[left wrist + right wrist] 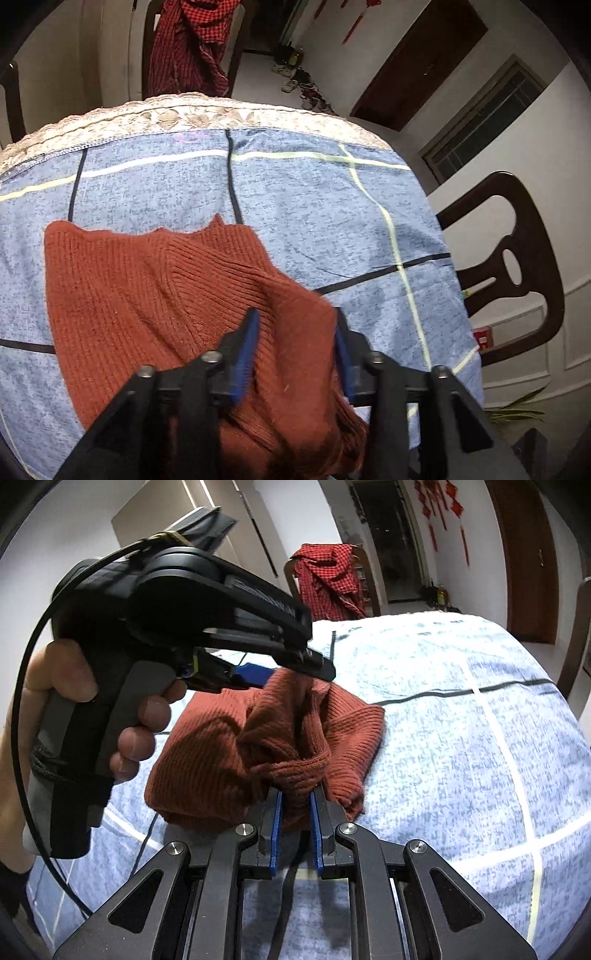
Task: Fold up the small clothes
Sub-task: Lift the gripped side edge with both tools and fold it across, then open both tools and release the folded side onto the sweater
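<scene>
A small rust-orange ribbed knit sweater [155, 288] lies partly on the blue checked cloth of the round table [295, 192]. My left gripper [295, 321] is shut on a bunched fold of the sweater and lifts its near right part. In the right wrist view the sweater [221, 746] is gathered and raised. My right gripper [297, 797] is shut on a thick ribbed edge of it. The left gripper [295, 668], held by a hand, grips the sweater's top just beyond.
A dark wooden chair [517, 258] stands at the table's right. Another chair with a red checked garment [192, 44] stands beyond the far edge; it also shows in the right wrist view [328, 576]. A black cable [147, 834] trails over the cloth.
</scene>
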A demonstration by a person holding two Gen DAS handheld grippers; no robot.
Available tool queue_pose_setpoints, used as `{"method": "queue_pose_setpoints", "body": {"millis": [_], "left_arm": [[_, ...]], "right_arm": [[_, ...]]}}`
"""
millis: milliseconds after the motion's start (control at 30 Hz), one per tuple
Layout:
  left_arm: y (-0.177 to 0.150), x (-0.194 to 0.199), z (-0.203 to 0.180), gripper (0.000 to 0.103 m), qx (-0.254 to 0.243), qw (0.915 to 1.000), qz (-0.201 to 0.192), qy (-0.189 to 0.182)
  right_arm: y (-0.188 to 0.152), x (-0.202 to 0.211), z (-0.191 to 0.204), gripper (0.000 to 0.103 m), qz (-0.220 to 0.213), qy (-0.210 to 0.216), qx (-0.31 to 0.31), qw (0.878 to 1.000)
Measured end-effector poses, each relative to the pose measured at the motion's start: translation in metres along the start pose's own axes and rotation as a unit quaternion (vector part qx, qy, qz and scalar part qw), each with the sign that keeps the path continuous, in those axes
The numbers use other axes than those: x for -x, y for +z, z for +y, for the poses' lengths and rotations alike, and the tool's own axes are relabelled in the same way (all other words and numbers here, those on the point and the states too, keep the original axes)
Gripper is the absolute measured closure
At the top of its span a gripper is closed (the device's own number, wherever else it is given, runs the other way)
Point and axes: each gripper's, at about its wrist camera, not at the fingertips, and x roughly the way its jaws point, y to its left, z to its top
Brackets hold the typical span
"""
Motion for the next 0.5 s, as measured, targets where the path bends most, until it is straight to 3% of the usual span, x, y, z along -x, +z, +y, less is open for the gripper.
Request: {"method": "queue_pose_setpoints", "body": {"millis": [100,300,433,500], "left_arm": [[-0.001,0.010,-0.004,0.047,-0.015,0.9997,-0.018,0.004],[-0.006,0.031,-0.001,0.044,-0.026,0.9990,-0.035,-0.001],[-0.017,0.050,0.007,0.043,-0.044,0.9966,-0.063,0.028],[-0.025,0.058,0.015,0.043,-0.046,0.9955,-0.072,0.041]], "right_arm": [[0.002,0.000,-0.003,0.090,-0.004,-0.011,-0.001,1.000],[-0.002,0.006,-0.014,0.087,0.003,-0.006,-0.040,0.999],[0.000,0.009,-0.020,0.087,0.003,-0.012,-0.059,0.998],[-0.001,0.014,-0.019,0.086,-0.004,-0.035,-0.054,0.998]]}}
